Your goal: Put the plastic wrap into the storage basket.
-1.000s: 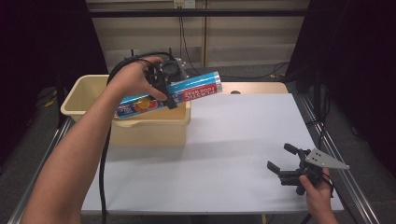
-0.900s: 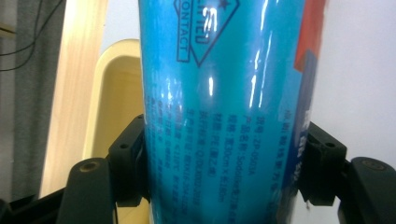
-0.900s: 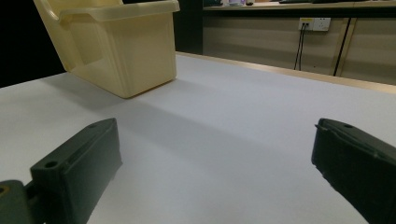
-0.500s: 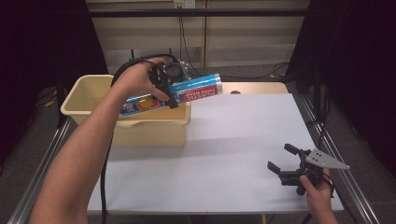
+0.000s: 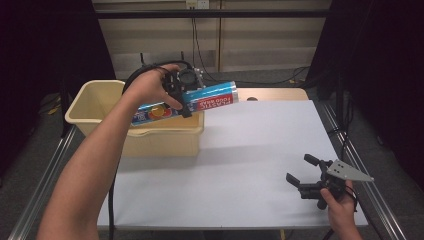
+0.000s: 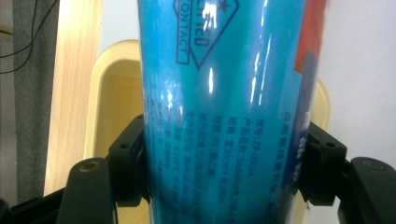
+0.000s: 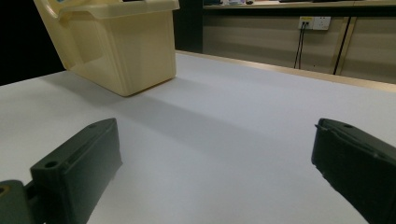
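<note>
Two handheld grippers are at work over a white-topped table. The left gripper, held in the person's left hand, is raised above the far left of the table and pinches a long blue box of plastic food wrap across its width. The box is off the table, tilted, its near end low over the open top of a pale yellow plastic bin and its far end sticking out past the bin's right rim, up and to the right. Red and white lettering shows on the side that faces the high view, with a fruit picture near the lower end.

From the left gripper view, the blue box runs straight up the middle, glossy, with small printed text, and the two black jaws press against its left and right sides. Behind it lies the yellow bin's rim and a strip of the table's wooden edge.

The right gripper sits low at the near right corner of the table, held in the right hand, well apart from the bin. Its jaws are spread wide with nothing between them. The right gripper view looks across the bare white surface toward the bin, which stands at the far left.
</note>
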A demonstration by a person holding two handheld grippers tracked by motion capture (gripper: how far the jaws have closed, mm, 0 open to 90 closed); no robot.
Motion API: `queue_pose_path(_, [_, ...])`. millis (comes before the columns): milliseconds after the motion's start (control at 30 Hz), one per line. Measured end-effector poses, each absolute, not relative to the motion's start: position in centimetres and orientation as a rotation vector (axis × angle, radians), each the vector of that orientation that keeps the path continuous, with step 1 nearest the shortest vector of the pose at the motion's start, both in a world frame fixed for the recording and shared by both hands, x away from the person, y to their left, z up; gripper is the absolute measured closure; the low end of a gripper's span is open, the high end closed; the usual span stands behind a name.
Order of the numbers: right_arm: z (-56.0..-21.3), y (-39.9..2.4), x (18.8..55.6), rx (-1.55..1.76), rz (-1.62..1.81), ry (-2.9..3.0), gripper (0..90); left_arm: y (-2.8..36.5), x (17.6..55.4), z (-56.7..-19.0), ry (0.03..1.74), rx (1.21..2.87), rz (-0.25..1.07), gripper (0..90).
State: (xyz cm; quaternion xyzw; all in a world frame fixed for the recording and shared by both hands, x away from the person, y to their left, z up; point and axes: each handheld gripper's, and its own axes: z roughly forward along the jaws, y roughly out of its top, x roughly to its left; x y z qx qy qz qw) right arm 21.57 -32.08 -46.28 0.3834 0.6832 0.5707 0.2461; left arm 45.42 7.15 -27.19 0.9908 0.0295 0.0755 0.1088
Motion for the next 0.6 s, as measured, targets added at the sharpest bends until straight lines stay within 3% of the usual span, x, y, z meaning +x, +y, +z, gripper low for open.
queue_pose_path(600, [-46.3,-32.1,21.6,1.039,1.557,1.866,0.9,7.3,45.9,-28.6,0.104,2.920,0.185,32.2])
